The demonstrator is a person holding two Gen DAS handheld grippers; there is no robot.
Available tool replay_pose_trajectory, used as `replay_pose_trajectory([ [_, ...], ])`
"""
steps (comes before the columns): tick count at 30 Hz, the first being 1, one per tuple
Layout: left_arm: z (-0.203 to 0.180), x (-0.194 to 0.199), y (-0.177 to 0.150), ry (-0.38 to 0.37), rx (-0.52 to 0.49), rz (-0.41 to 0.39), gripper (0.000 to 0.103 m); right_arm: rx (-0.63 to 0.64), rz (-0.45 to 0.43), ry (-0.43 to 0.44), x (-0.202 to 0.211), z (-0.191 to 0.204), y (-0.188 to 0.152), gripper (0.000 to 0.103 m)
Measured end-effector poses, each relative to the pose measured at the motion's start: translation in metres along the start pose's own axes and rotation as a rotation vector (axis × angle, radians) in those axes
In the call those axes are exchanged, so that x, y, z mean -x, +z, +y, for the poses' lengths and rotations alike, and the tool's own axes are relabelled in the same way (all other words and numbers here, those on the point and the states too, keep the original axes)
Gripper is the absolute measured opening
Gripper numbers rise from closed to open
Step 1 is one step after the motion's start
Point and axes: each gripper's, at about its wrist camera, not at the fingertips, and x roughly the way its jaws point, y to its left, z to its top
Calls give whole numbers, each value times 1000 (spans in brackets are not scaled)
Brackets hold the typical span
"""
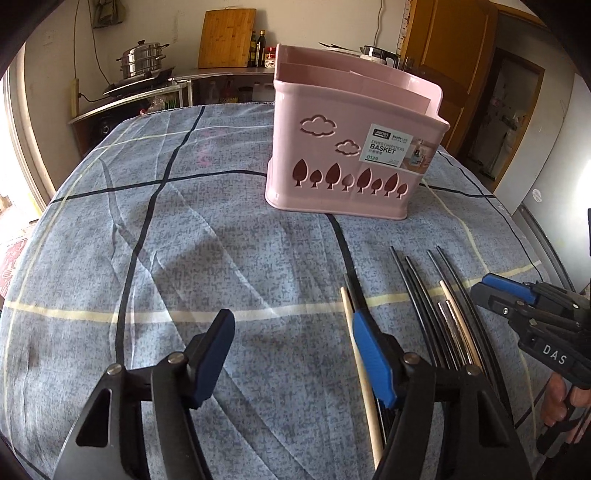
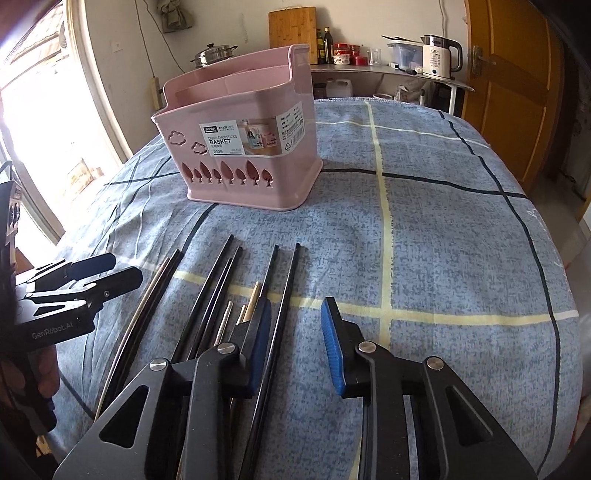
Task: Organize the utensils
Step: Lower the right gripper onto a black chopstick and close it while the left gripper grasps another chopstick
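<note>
Closest to me, my left gripper (image 1: 291, 354) sits at the bottom of its own view with its jaws fairly wide and nothing between them; the blue pad (image 1: 373, 360) of the right-hand finger lies just over a pale wooden chopstick (image 1: 364, 384). My right gripper (image 2: 295, 345) fills the lower middle of its view, jaws narrower but still apart, with one black chopstick (image 2: 279, 325) running up through the gap beside the left pad; I cannot tell whether that pad touches it. Both pairs of jaws sit low over the blue checked cloth (image 2: 443, 258) covering the counter.

Just beyond the jaws, the chopsticks (image 2: 218, 291) lie fanned side by side on the cloth: mostly black ones, plus a few pale wooden and metal ones, tips pointing away from me.

Further back, the pink chopstick basket (image 1: 343, 147) stands upright on the cloth, well apart from the chopsticks, in the upper middle of the left view and upper left of the right view.

Behind it, a kitchen shelf carries a steel steamer pot (image 1: 142, 59), a wooden cutting board (image 2: 291, 31) and a white kettle (image 2: 439, 57).
</note>
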Motion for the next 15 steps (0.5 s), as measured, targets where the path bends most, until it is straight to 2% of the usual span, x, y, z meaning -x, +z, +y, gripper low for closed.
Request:
replay_pose_trajectory([
  [10,-24,-16,18,-43,-106,31,38,23,29,-4,-18,1,10,21],
  [15,-33,-20,20,-67,-128,40,37,26,29,2,-18,-1,10,18],
])
